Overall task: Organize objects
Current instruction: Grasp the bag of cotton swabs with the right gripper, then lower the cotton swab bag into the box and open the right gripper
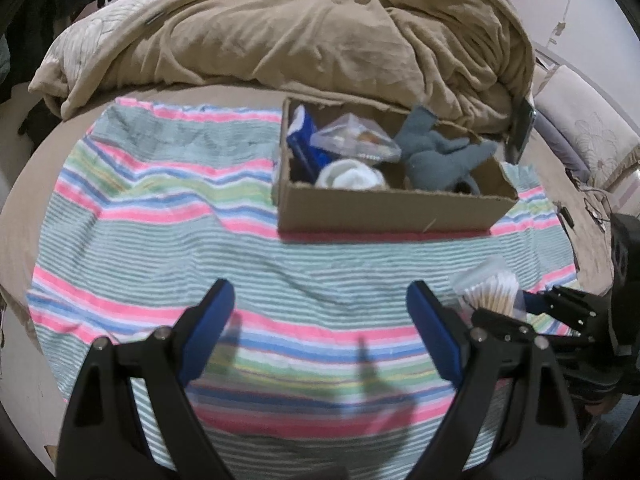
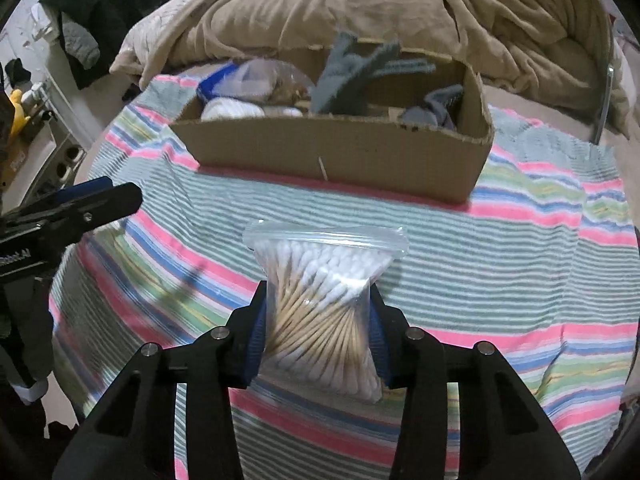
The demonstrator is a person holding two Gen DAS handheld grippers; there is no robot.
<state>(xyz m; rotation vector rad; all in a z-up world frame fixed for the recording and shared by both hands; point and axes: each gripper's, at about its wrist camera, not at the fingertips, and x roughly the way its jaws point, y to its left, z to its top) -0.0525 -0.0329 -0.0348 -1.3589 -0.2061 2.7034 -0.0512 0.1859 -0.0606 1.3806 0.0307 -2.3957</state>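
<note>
My right gripper (image 2: 318, 300) is shut on a clear zip bag of cotton swabs (image 2: 324, 300) and holds it above the striped towel (image 2: 500, 264), in front of the cardboard box (image 2: 340, 156). The box holds a grey cloth (image 2: 344, 76), a white roll (image 2: 232, 110), a blue pack and a clear plastic container. My left gripper (image 1: 320, 300) is open and empty over the towel (image 1: 160, 220), with the box (image 1: 384, 212) ahead to the right. The swab bag (image 1: 492, 288) and the right gripper (image 1: 560, 312) show at its right.
A rumpled tan blanket (image 1: 300, 32) lies behind the box on the bed. A cushion (image 1: 580, 132) sits at the far right. Dark clothes (image 2: 108, 8) hang at the upper left in the right wrist view. The left gripper (image 2: 72, 208) shows at the left edge.
</note>
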